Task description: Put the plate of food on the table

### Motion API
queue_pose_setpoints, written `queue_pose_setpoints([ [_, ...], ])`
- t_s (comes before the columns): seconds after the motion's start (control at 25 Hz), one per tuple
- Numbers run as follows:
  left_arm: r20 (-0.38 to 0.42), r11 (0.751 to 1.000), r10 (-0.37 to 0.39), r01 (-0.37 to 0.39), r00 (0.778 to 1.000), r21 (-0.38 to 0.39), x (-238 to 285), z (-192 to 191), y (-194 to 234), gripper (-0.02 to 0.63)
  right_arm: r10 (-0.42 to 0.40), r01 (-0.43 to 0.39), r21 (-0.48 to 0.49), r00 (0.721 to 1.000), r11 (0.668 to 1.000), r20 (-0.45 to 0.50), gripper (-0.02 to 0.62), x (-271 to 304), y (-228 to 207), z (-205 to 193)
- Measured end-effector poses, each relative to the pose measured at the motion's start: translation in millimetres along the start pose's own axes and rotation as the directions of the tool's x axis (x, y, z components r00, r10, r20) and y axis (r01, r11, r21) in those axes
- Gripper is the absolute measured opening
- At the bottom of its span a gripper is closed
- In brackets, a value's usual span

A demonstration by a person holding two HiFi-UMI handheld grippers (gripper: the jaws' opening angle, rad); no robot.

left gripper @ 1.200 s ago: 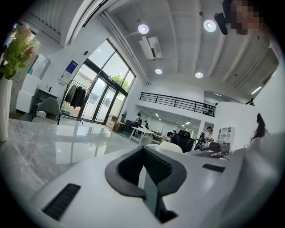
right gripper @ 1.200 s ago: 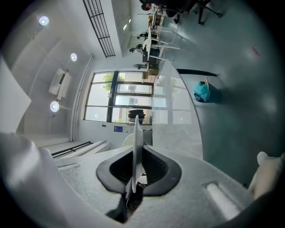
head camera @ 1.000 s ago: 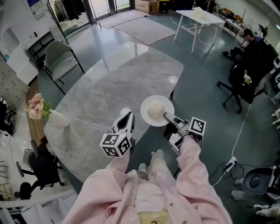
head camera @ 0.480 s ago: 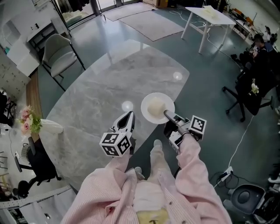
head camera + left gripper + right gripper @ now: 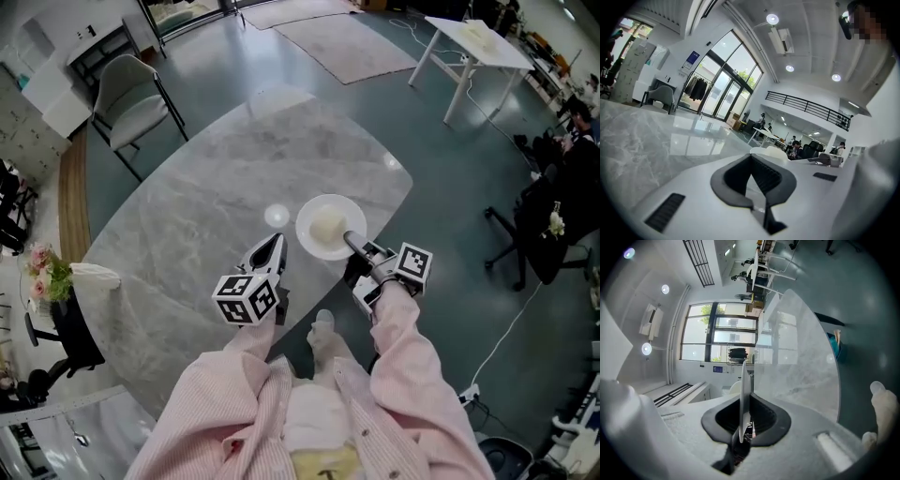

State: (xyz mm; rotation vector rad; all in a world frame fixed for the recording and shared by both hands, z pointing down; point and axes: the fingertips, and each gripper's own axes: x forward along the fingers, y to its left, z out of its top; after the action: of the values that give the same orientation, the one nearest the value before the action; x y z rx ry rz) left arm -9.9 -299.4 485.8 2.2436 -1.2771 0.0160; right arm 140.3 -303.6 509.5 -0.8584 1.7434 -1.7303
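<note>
Marble table (image 5: 187,216), plate (image 5: 309,246) at its near edge, pale chair (image 5: 131,103), grey floor (image 5: 450,169)

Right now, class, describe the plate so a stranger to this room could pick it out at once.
Find the big grey marble table in the head view, then its near right edge. There is a round white plate with a pale mound of food, the only dish there, its rim clamped in the right tongs.

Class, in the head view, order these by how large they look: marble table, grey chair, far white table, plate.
1. marble table
2. grey chair and white table: look alike, so unranked
3. plate, though held nearer the camera
</note>
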Motion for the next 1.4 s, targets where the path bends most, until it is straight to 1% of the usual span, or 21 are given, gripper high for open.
queue_pose_setpoints([
  [0.2, -0.006, 0.996, 0.068, -0.068, 0.998, -0.053, 35, -1, 16, -0.003, 0.011, -0.012, -0.012, 0.999, 1.000, -0.050, 0.025, 28, -14, 32],
  [0.32, -0.024, 0.992, 0.101, -0.103, 0.995, -0.074, 51, -7, 27, -0.003, 0.003, -0.003, -0.012, 0.998, 1.000, -0.069, 0.025, 45, -27, 46],
  [0.52, -0.068, 0.983, 0.143, -0.150, 0.987, -0.110, 70, -24, 48, -0.003, -0.028, 0.029, 0.008, 0.997, 1.000, -0.069, 0.025, 67, -55, 63],
  [0.6, -0.081, 0.979, 0.153, -0.162, 0.985, -0.123, 78, -28, 57, -0.003, -0.025, 0.026, 0.007, 0.997, 1.000, -0.070, 0.025, 78, -61, 66],
  [0.84, -0.133, 0.975, 0.150, -0.169, 0.980, -0.142, 100, -45, 72, -0.003, -0.046, 0.047, 0.007, 0.997, 0.999, -0.058, 0.025, 100, -85, 76],
  [0.96, -0.145, 0.974, 0.149, -0.171, 0.978, -0.148, 105, -51, 78, -0.003, -0.068, 0.068, -0.001, 0.996, 0.998, -0.053, 0.025, 107, -94, 79],
  [1.12, -0.157, 0.973, 0.145, -0.170, 0.977, -0.154, 109, -56, 81, -0.003, -0.110, 0.107, -0.048, 0.991, 0.993, -0.076, 0.025, 111, -103, 78],
  [1.28, -0.169, 0.972, 0.137, -0.165, 0.976, -0.165, 111, -61, 80, -0.003, -0.185, 0.184, -0.017, 0.980, 0.983, -0.074, 0.025, 110, -108, 70],
  [1.4, -0.173, 0.972, 0.129, -0.159, 0.976, -0.171, 114, -63, 80, -0.003, -0.213, 0.211, -0.029, 0.974, 0.977, -0.079, 0.025, 110, -110, 69],
])
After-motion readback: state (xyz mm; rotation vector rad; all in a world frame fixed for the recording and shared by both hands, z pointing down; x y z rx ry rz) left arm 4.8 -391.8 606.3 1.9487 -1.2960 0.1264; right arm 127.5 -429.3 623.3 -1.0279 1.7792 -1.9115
